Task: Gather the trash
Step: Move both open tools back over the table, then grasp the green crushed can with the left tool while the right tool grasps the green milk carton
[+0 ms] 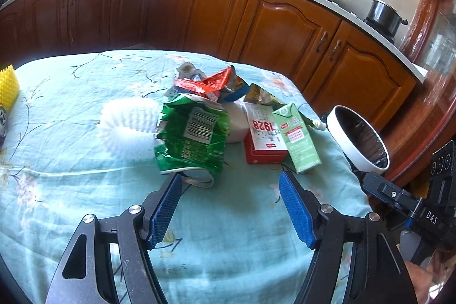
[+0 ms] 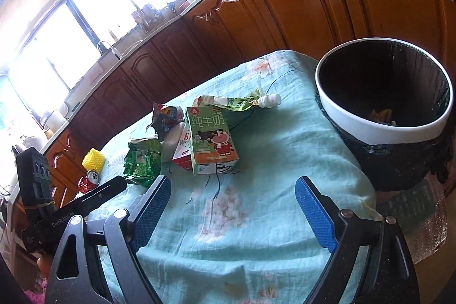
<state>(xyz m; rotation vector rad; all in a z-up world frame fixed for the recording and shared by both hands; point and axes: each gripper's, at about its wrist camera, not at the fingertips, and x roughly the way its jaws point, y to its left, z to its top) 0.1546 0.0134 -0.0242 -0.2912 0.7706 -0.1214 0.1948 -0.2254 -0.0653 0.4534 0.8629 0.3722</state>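
While crinkled, the glossy green foil bag [image 1: 193, 136] lies beside a boxy carton [image 1: 296, 137].

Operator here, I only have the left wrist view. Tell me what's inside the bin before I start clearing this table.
Observer: The right wrist view looks into the bin: a few yellowish scraps at the bottom, otherwise dark.
Operator: Give me the face of the green carton.
Observer: The green milk carton shows a cartoon cow in red overalls.
Operator: Report anything hidden near the yellow thing on my far left.
Observer: A crushed red can lies beside the yellow foam sleeve.
Operator: State the right jaws.
Observer: The right gripper is open, nothing between.
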